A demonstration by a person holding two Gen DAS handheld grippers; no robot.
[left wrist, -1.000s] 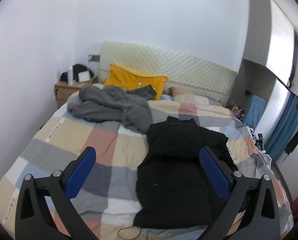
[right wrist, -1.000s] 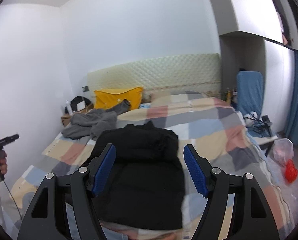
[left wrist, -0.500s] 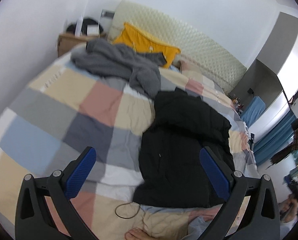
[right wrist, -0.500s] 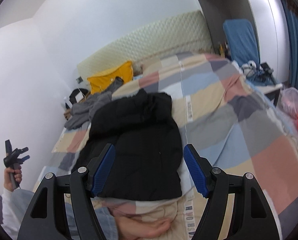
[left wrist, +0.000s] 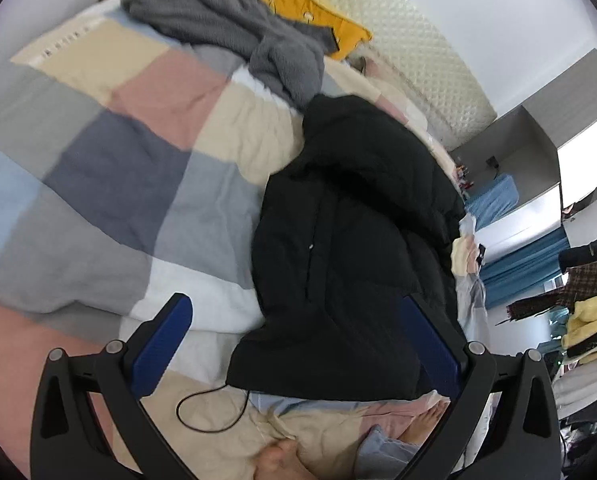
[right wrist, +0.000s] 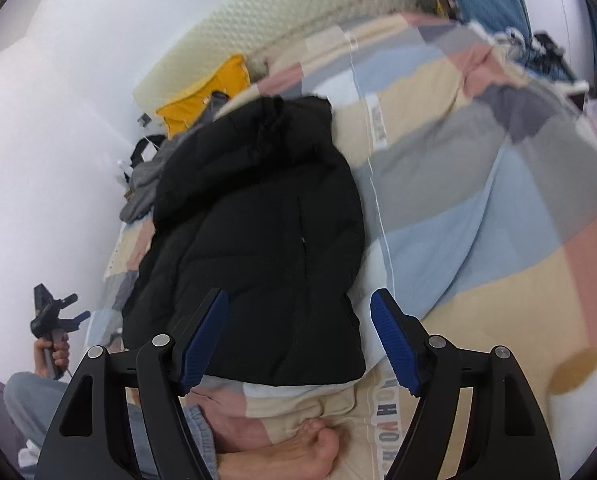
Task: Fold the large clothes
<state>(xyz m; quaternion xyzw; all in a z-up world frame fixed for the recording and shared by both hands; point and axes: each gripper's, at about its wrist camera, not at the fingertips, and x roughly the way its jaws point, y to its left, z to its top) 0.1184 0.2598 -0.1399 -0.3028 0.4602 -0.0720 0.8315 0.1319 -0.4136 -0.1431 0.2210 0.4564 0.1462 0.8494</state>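
Black puffer jacket (left wrist: 350, 248) lies flat at frame centre on the checked quilt (left wrist: 110, 184). Left gripper (left wrist: 294, 336) wide open, empty; right gripper (right wrist: 298, 336) empty, jaws opening. Advised: take both hem corners squarely (outer shell only), avoiding the quilt.

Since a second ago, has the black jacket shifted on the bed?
No. The black jacket remains beside the grey garment, on the same quilt squares.
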